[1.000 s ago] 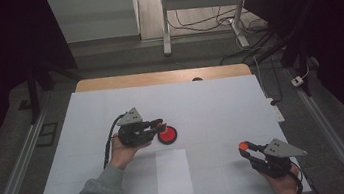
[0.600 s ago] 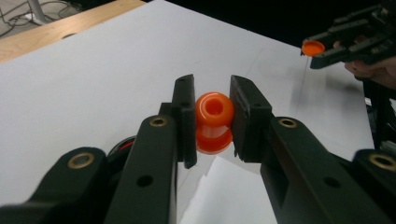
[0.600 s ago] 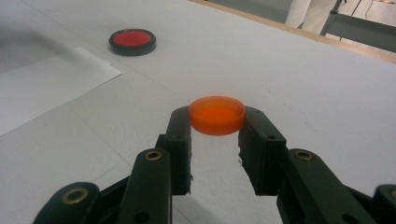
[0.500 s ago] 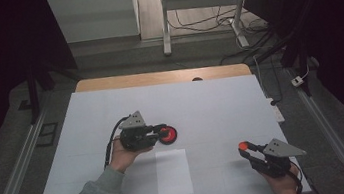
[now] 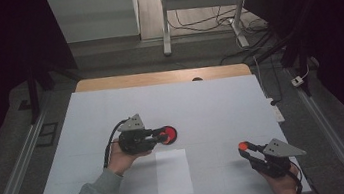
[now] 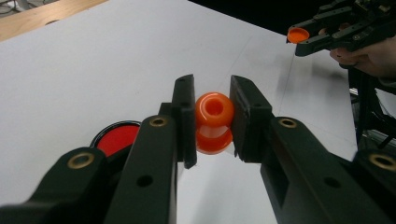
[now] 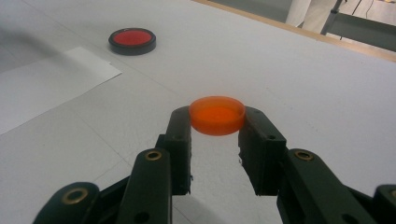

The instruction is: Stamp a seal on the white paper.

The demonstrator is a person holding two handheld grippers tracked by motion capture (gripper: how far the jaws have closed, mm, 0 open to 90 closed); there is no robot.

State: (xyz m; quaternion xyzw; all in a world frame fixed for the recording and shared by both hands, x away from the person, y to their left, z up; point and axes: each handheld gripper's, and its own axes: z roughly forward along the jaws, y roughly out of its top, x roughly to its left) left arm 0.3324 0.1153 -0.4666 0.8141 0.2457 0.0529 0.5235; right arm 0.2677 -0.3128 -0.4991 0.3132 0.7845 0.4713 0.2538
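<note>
A: Left gripper (image 6: pixel 212 119) is clamped on an orange spool-shaped piece (image 6: pixel 214 122), glossy plastic with a hollow top, held above the table beside the round black dish (image 6: pixel 117 136) with its red inside.

B: Right one?

A: Right gripper (image 7: pixel 217 122) pinches a shallow orange cap (image 7: pixel 217 115), translucent and round, near the table's front right.

B: Surface?

A: Matte white table (image 5: pixel 221 105) with a wooden far edge and a white paper sheet (image 5: pixel 172 172) lying flat. Dark room, cables on the floor behind.
</note>
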